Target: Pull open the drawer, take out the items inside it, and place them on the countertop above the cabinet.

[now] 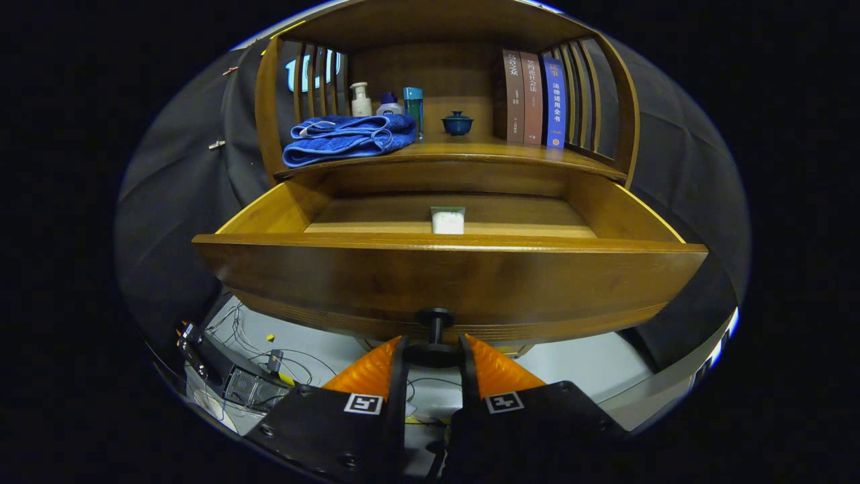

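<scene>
A wooden drawer (443, 275) stands pulled out from the cabinet toward me. Its dark round knob (435, 336) sits between my fingertips, and my gripper (434, 349) is shut on it. Inside the drawer, near the middle of its floor, lies a small white box with a green top (447, 220). Above the drawer runs the wooden countertop (470, 153) of the cabinet.
On the countertop lie a folded blue towel (346, 138), a white pump bottle (361, 101), a small bottle (389, 105), a teal cup (413, 106), a dark blue lidded teacup (457, 123) and three upright books (534, 99). Cables and boxes (248, 376) sit on the floor below left.
</scene>
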The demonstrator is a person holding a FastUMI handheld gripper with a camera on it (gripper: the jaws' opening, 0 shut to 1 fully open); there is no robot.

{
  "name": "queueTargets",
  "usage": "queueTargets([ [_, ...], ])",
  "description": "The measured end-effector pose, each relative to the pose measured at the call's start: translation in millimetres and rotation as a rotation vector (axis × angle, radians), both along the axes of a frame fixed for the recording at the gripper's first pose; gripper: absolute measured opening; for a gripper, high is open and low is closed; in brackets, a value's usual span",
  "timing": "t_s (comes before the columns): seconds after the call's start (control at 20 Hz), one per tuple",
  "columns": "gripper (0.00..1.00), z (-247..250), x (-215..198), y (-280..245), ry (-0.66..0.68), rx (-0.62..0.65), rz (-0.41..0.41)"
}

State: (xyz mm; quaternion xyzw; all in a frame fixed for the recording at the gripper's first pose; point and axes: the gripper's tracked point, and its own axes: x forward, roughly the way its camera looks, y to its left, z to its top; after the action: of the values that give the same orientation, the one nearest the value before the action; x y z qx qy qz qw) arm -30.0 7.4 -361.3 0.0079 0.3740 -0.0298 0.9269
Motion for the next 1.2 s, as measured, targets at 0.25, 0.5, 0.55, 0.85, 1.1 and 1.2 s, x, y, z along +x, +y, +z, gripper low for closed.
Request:
queueTargets([
  [0.25,0.52,-3.5,-6.1,-0.7,0.024,-0.033,0.014],
  [0.5,0.85,41.0,-17.2,5.7,0.007,0.002,-0.021],
  [0.55,0.91,56.1,-10.0,10.2,-0.004,0.003,-0.007],
  [0.85,0.98,115.7,81.7,2.9,-0.043,-0.002,0.005],
  [1.1,0.98,78.1,142.0,-13.2,0.113,0.01,-0.023],
  [1.2,0.98,54.5,157.3,-17.4,0.181,0.03,-0.036],
])
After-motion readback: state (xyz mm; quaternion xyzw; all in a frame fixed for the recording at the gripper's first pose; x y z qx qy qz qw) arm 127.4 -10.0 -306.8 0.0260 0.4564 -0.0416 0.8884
